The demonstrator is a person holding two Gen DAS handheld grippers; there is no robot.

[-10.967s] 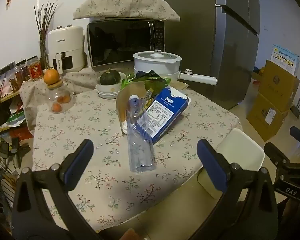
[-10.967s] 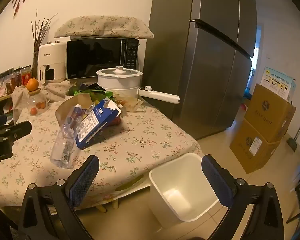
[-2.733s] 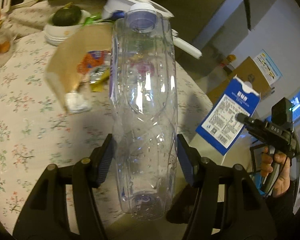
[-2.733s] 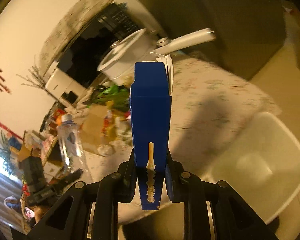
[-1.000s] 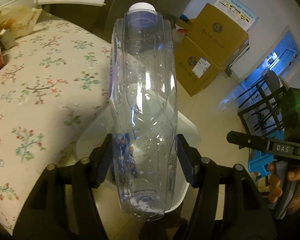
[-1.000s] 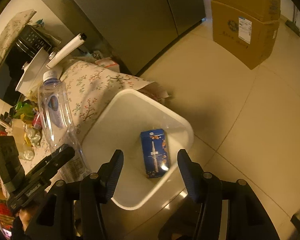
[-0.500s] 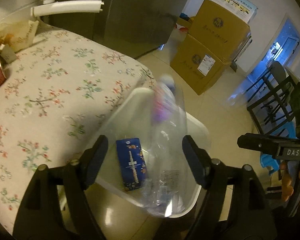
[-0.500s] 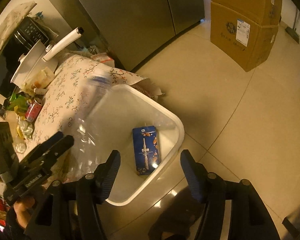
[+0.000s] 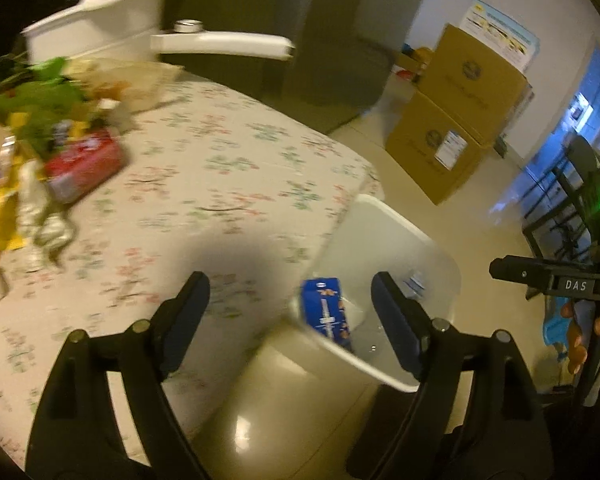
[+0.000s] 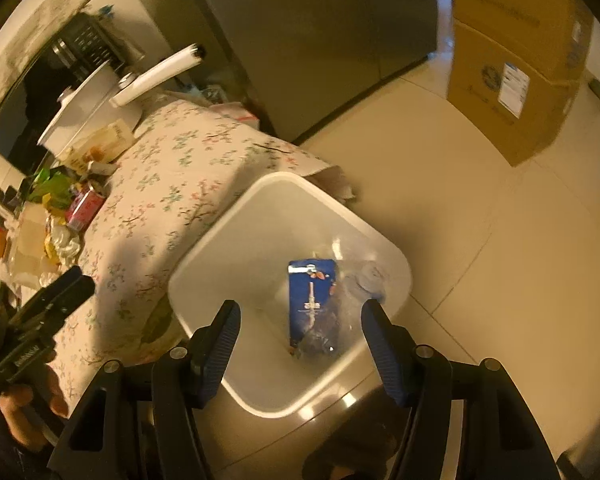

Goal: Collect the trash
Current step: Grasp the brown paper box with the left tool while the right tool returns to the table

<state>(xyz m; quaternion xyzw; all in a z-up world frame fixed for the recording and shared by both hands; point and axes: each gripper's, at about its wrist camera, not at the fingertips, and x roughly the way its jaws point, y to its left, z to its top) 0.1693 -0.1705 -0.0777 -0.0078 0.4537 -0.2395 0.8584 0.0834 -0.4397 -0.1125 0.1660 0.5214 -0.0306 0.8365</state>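
Note:
A white bin (image 9: 400, 220) (image 10: 220, 224) stands on the floor against the table's edge. In it lie a blue carton (image 9: 326, 312) (image 10: 310, 296) and, on its right, a clear plastic bottle (image 10: 360, 292) (image 9: 414, 280). My left gripper (image 9: 289, 280) hovers over the table edge and the bin's near corner, its jaws opening with nothing between them. Directly above the bin, my right gripper (image 10: 301, 307) is open and empty. A heap of wrappers (image 9: 40, 140) and a red pack (image 9: 84, 164) (image 10: 86, 204) lie on the floral tablecloth (image 9: 220, 160) (image 10: 172, 184).
Stacked cardboard boxes (image 9: 460, 120) (image 10: 516, 60) stand on the tiled floor beyond the bin. A grey fridge (image 10: 320, 40) rises behind the table. A white pot with a long handle (image 9: 100, 20) (image 10: 156, 68) sits at the table's back. A dark chair (image 9: 572, 200) is at far right.
The clear bottle has left my left gripper and dropped into the bin beside the carton. The left jaws have widened and that gripper has swung back toward the table.

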